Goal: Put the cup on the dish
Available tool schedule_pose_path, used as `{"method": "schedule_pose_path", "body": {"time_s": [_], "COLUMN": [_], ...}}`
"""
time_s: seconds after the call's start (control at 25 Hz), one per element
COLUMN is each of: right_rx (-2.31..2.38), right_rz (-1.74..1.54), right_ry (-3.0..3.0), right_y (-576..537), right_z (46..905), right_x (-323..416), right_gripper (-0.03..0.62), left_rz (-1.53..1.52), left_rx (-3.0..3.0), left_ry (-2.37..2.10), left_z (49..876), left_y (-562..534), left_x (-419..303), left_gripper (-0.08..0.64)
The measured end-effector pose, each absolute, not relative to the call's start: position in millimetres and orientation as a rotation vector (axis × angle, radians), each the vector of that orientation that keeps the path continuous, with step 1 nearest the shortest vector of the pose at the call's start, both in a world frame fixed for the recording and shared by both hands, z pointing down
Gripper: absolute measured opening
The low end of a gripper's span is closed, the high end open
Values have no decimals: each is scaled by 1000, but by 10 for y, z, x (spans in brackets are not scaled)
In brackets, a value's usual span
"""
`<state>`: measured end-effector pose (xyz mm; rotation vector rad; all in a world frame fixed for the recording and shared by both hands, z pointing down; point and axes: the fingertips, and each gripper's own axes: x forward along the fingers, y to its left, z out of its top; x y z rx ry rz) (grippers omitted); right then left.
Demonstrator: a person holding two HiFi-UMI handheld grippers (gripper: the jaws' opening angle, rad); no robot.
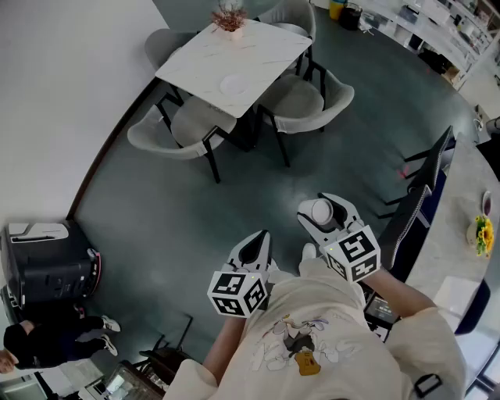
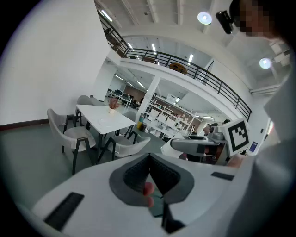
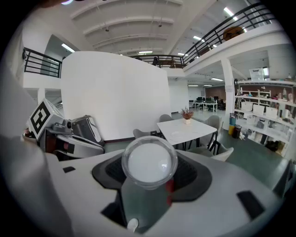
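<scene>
Right tongs (image 1: 323,212) grip the cup (image 3: 149,161), dish (image 1: 232,84) seemingly on table (image 1: 269,45).

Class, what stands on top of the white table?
A white dish and a small flower pot stand on the table; the pot hides whatever lies behind it.

Two grippers held out over a grey floor, the table far ahead

The right gripper (image 1: 323,212) has a white cup (image 1: 321,210) between its jaws. The left gripper (image 1: 258,241), just beside it on its left, tapers to a closed point with nothing in it. Well beyond both, ahead and left of the right gripper, stands a white table (image 1: 266,47) ringed by grey chairs (image 1: 306,101), with a pale dish (image 1: 232,84) near its closest edge and a small plant (image 1: 229,19) at the far end. Far left of the left gripper sits a black machine (image 1: 48,269). Right of the right gripper, yellow flowers (image 1: 484,234) stand on a counter (image 1: 461,211).
</scene>
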<state>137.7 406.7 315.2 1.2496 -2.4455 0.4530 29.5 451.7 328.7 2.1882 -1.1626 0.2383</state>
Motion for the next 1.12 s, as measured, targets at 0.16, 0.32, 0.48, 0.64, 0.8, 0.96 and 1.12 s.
{"method": "schedule_pose_path", "body": {"time_s": [0.16,0.32,0.48,0.64,0.8,0.96,1.12], "right_rx": [1261,1235,1202,1187,1184,1168,1143], "right_rz": [494,475,453,461,480,507,506], "right_ry": [-2467,-2474,-2474,-2474,-2479,-2482,-2505], "right_y": [4093,4071,4035,4089,4177,4215,4223], "right_z": [3108,3096,3077,3059,3077,3155,3229], "right_x": [1407,1426,1498,1653,1875,2093,2254], "right_gripper": [264,264,264,264,264,265,264], "left_rz": [231,231,216,196,233,282,267], "left_rx": [2178,2182,2194,2173,2174,2193,2178], "left_ry": [-1164,-1182,-1218,-1243,-1221,-1212,-1253], "left_z": [3297,3276,3206,3174,3197,3211,3249], "left_y": [4569,4547,4491,4537,4669,4747,4761], "left_x": [298,305,345,458,691,904,1058], "left_gripper": [3,3,3,3,3,3,3]}}
